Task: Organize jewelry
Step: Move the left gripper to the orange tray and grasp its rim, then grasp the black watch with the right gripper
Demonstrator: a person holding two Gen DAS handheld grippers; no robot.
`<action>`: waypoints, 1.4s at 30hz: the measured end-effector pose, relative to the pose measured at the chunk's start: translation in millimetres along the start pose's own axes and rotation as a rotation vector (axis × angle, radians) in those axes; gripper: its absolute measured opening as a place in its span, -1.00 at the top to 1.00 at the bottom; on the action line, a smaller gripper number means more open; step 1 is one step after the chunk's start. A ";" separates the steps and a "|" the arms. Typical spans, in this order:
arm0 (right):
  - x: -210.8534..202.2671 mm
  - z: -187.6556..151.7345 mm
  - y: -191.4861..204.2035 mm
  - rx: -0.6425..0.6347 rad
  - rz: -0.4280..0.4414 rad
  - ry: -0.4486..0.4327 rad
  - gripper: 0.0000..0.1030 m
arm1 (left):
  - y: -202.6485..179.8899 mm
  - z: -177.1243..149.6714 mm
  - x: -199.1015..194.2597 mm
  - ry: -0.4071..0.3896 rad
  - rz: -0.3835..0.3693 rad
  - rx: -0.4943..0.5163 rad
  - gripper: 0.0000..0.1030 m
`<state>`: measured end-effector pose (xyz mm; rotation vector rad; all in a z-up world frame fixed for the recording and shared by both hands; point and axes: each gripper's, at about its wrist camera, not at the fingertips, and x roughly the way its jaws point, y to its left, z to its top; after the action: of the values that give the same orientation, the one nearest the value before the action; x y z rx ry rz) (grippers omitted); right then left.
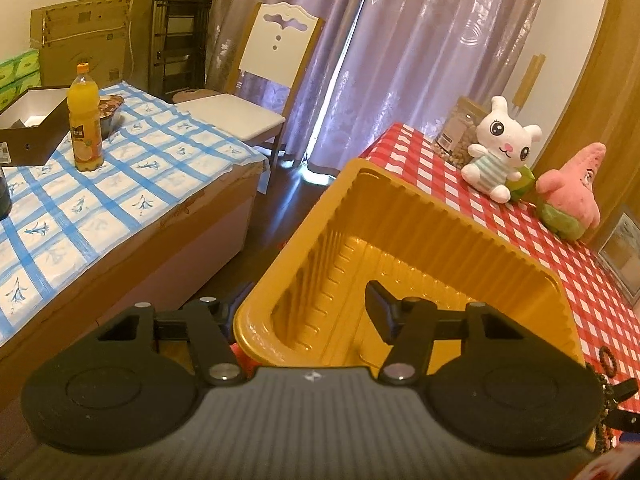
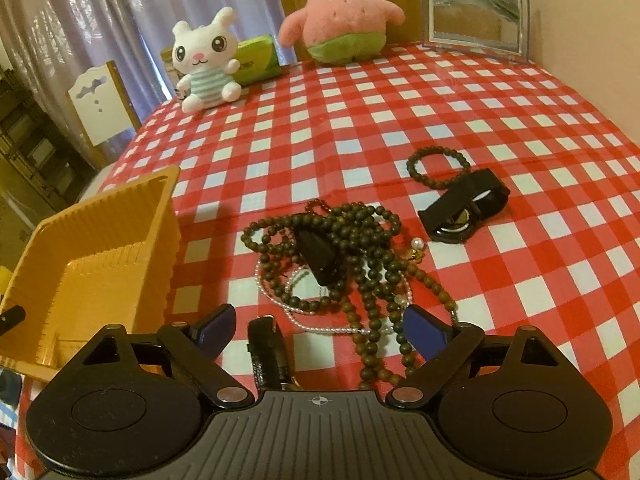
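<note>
A yellow plastic tray [image 1: 432, 236] stands tilted at the left edge of the red checked table [image 2: 360, 112]; it also shows in the right wrist view [image 2: 100, 248]. My left gripper [image 1: 308, 308] straddles the tray's near wall, one finger inside, one outside, and the tray looks empty. My right gripper [image 2: 320, 330] is open just above a pile of dark bead necklaces [image 2: 360, 248] and a pearl strand [image 2: 304, 316]. A dark bead bracelet [image 2: 438, 166] and a black watch [image 2: 464, 208] lie further right. A black strap [image 2: 268, 354] lies between the fingers.
A white rabbit plush [image 2: 204, 64], a pink starfish plush [image 2: 340, 16] and a picture frame [image 2: 476, 16] stand at the table's far edge. Left of the table are a blue checked table [image 1: 100, 192] with an orange juice bottle [image 1: 84, 120], a box and a white chair [image 1: 264, 80].
</note>
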<state>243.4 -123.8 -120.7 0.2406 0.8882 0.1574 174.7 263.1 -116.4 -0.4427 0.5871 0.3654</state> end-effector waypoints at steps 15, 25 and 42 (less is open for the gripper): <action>-9.4 -10.6 -0.5 -0.038 0.022 0.027 -0.55 | -3.6 -1.0 -1.2 -0.022 0.037 0.068 0.75; -0.1 -25.5 26.4 -0.200 0.071 0.122 0.28 | -12.6 11.1 -13.7 -0.026 -0.016 0.172 0.85; 0.6 -11.7 54.6 -0.377 0.023 0.051 0.68 | -7.1 23.4 -14.4 -0.006 -0.055 0.191 0.89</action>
<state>232.6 -69.5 -113.4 -0.1046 0.8889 0.3488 177.3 265.8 -88.2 -0.2736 0.5971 0.2553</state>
